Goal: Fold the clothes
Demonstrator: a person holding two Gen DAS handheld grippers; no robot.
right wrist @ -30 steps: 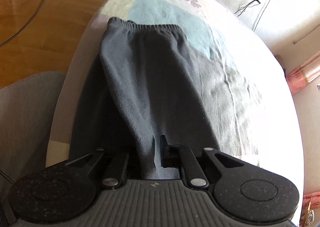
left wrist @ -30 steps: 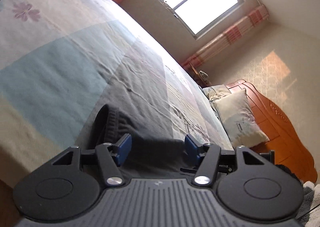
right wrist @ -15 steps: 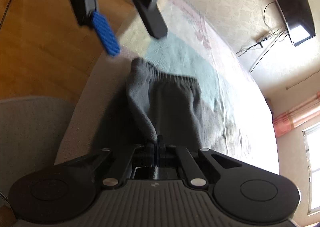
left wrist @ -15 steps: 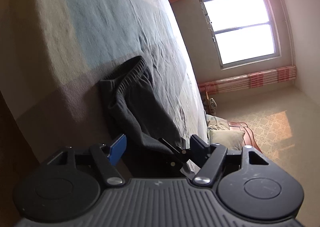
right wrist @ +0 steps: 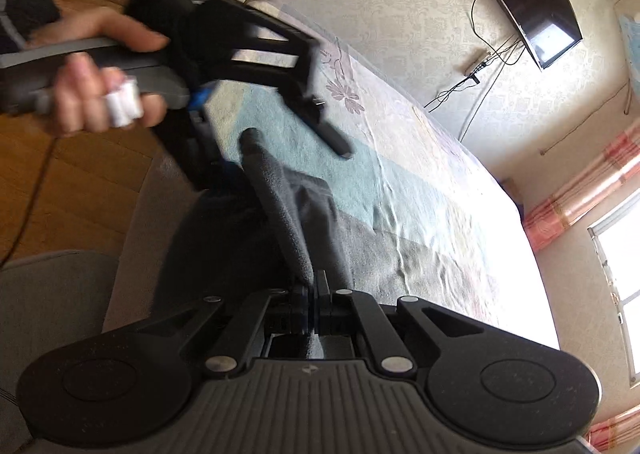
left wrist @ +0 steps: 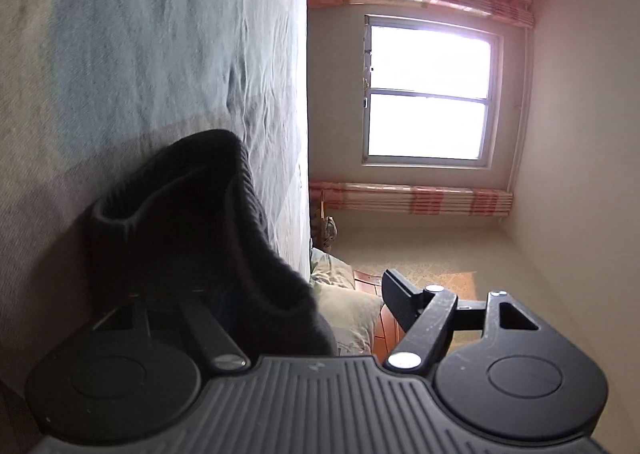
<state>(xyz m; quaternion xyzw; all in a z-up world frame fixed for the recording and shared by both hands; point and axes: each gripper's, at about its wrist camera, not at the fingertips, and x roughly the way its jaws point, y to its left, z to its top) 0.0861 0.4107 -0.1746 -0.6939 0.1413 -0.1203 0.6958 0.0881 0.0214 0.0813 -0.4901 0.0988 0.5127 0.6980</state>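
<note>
A dark grey garment (left wrist: 192,222) with a ribbed waistband lies bunched near the edge of the bed (left wrist: 160,34). My left gripper (left wrist: 296,294) is rolled onto its side at the waistband, its jaws opening. Cloth fills the space between them and hides the left finger; the right finger (left wrist: 400,294) stands clear of the cloth. In the right wrist view a hand holds the left gripper (right wrist: 260,150) over the waistband end of the garment (right wrist: 296,206). My right gripper (right wrist: 316,286) is shut on the garment's near edge, which rises from it in a ridge.
The patterned bed cover (right wrist: 400,182) stretches away to the right. A pillow (left wrist: 348,314) and wooden headboard (left wrist: 384,330) are at the far end, under a bright window (left wrist: 428,94). Wooden floor (right wrist: 80,182) and a grey seat (right wrist: 48,294) lie left of the bed. A screen (right wrist: 536,2) hangs on the wall.
The left gripper rolled, sank to the waistband and widened its jaws. The right gripper closed on the garment's near edge and drew it up, so the flat garment is now bunched.
</note>
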